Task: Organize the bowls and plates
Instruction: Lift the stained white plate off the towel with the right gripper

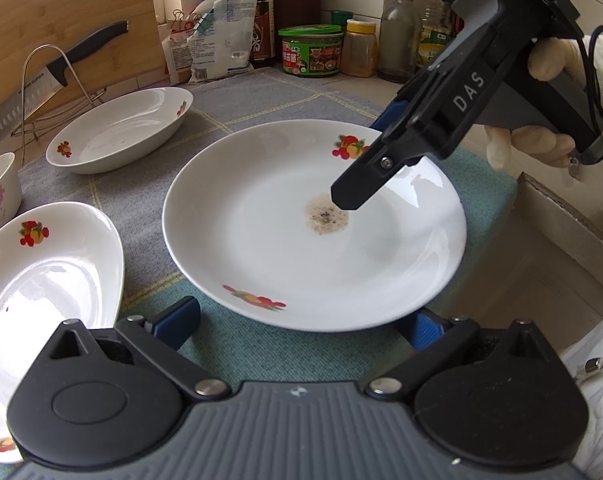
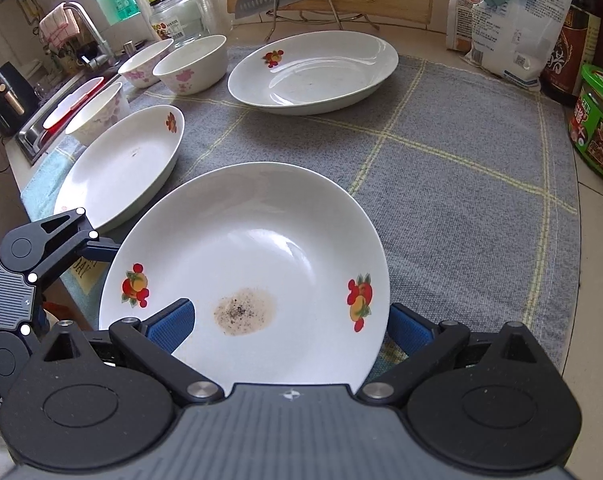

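My right tongs and left tongs both straddle the white round fruit-patterned plate rim, wide open; whether the pads touch it is hidden.

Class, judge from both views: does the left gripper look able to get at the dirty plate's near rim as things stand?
Probably yes. The left gripper is open, one finger above the rim, one below, on the dirty plate. Nothing lies between; the right gripper works the opposite side.

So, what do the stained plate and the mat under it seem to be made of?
The stained plate looks like glazed white ceramic or porcelain: glossy window highlights, printed fruit decals, though melamine is possible. The mat looks like woven cloth, matte grey with a visible weave and pale yellow grid lines.
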`<state>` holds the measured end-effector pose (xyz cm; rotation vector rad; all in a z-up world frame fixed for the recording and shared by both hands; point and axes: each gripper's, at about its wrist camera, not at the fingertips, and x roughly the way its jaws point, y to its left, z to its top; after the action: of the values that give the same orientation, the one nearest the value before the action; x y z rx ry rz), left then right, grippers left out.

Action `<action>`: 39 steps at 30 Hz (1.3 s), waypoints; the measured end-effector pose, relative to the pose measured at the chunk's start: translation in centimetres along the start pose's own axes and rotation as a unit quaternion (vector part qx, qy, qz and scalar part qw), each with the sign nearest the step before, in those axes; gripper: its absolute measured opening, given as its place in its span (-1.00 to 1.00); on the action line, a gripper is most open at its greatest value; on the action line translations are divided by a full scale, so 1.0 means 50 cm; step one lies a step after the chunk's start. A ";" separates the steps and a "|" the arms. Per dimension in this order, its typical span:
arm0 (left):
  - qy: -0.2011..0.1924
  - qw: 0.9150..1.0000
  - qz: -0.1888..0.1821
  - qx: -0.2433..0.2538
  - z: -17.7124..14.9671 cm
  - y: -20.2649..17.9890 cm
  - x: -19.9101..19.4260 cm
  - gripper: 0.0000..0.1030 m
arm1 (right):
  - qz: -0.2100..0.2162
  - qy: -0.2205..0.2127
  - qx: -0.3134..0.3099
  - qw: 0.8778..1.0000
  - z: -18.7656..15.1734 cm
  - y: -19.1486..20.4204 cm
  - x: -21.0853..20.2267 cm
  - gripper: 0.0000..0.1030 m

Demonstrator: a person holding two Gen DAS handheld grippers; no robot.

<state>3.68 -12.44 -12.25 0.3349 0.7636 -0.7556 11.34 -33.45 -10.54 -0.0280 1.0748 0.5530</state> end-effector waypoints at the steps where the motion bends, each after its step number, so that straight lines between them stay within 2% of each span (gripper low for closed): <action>1: -0.001 1.000 -0.001 0.000 0.000 0.000 0.000 1.00 | 0.006 -0.001 0.001 1.000 0.003 -0.004 0.000 1.00; 6: -0.006 1.000 -0.003 0.006 -0.001 0.000 -0.002 1.00 | 0.045 -0.002 0.019 0.999 0.018 -0.030 0.000 1.00; 15: -0.016 0.999 -0.001 0.029 0.003 -0.004 -0.001 1.00 | 0.091 0.020 0.034 0.995 0.037 -0.053 0.018 0.85; 25: -0.021 0.998 0.002 0.051 0.005 -0.010 0.001 1.00 | 0.100 0.026 0.030 0.994 0.038 -0.058 0.018 0.82; 39: -0.012 0.999 -0.008 0.038 0.021 -0.003 -0.007 0.94 | 0.084 0.027 0.029 0.996 0.042 -0.058 0.003 0.82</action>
<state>3.94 -12.91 -11.27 0.3870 0.7168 -0.8043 14.40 -35.31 -10.36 0.0998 1.1529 0.6759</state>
